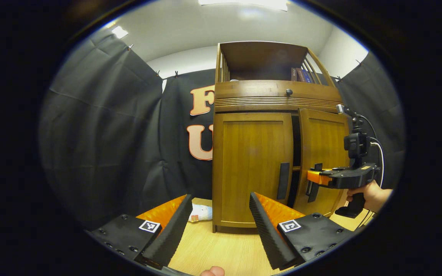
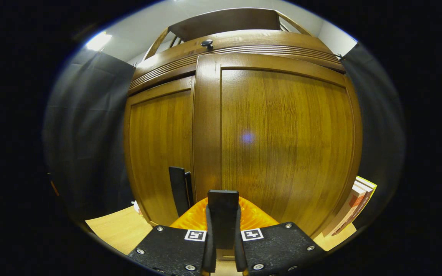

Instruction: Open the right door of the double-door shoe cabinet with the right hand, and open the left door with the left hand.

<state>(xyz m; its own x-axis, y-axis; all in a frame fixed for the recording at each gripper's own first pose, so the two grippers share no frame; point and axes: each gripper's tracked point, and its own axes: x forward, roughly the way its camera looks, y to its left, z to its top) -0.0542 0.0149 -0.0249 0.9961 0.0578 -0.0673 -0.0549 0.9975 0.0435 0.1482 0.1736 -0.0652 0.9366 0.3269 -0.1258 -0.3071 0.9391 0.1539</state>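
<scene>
Over on the light wood worktop (image 1: 221, 245) sits the cabinet (image 1: 271, 103), backed up against the black cloth wall. Right door (image 1: 322, 161) is cracked open a bit, dark gap showing between it and the left door (image 1: 251, 168), which looks fully closed. From the left gripper view, the right gripper (image 1: 315, 178) is at the right door's handle (image 1: 313, 191), held by a hand (image 1: 372, 193). In the right gripper view its fingers are clamped tight on that dark handle, door panel right up close. Left gripper (image 1: 217, 226) hangs back from the cabinet, jaws spread wide with nothing between them, roughly lined up with the left door's handle (image 1: 283, 181). Some books (image 2: 353, 211) lean beside the cabinet, and something white (image 1: 202, 212) lies near its left foot.
</scene>
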